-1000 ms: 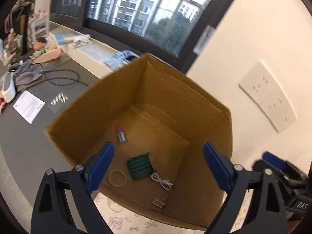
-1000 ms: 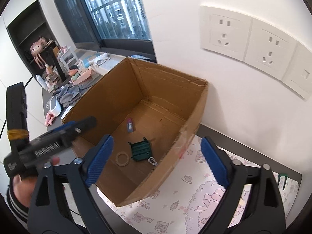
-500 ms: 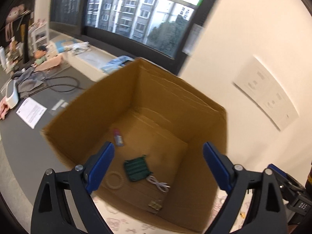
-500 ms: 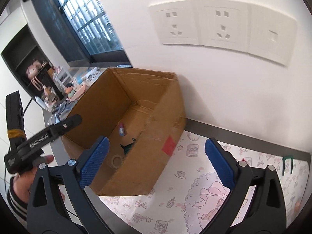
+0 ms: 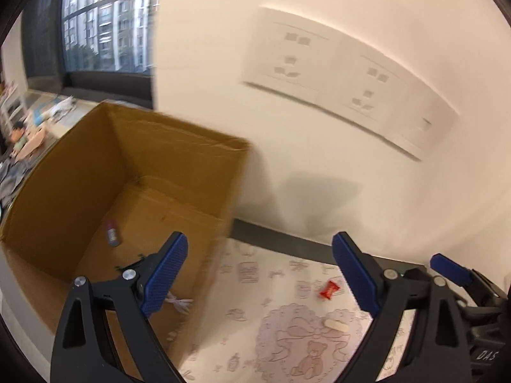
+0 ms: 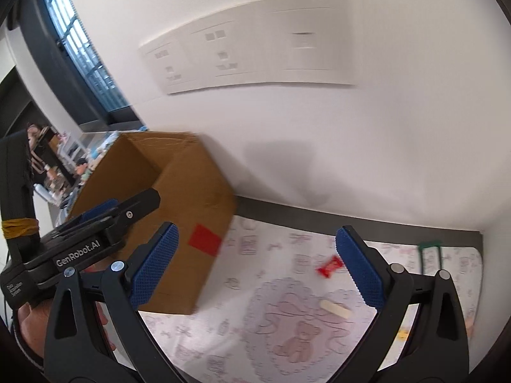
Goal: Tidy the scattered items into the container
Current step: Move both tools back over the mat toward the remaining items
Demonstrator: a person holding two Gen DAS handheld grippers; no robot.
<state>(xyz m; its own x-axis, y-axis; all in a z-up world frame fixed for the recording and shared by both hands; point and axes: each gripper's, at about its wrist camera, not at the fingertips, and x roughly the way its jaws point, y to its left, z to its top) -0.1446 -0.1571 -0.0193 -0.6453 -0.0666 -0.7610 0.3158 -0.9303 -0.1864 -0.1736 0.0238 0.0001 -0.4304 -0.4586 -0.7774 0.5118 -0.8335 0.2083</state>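
An open cardboard box (image 5: 179, 146) (image 6: 204, 191) stands at the left, against the wall. Inside lie a small tube (image 5: 111, 234) and a white cable (image 5: 179, 301). On the patterned mat (image 5: 255, 287) (image 6: 255, 328) to its right lie a red candy wrapper (image 5: 328, 289) (image 6: 329, 265) and a pale flat stick (image 5: 336, 325) (image 6: 335, 309). My left gripper (image 5: 259, 271) hangs open over the box's right wall and the mat, holding nothing. My right gripper (image 6: 257, 266) is open too, empty, above the mat with the candy just inside its right finger. A green clip (image 6: 429, 250) stands at the far right.
A white wall with a row of sockets (image 5: 348, 76) (image 6: 246, 44) rises right behind the mat. A dark table strip (image 6: 351, 220) runs along the wall. A window (image 5: 102, 25) and cluttered desk lie far left. The left gripper's body (image 6: 80, 242), held by a hand, fills the lower left of the right wrist view.
Both views have swung right, away from the box interior toward the mat and wall. The candy and stick have come into sight. Both grippers stay open and empty.
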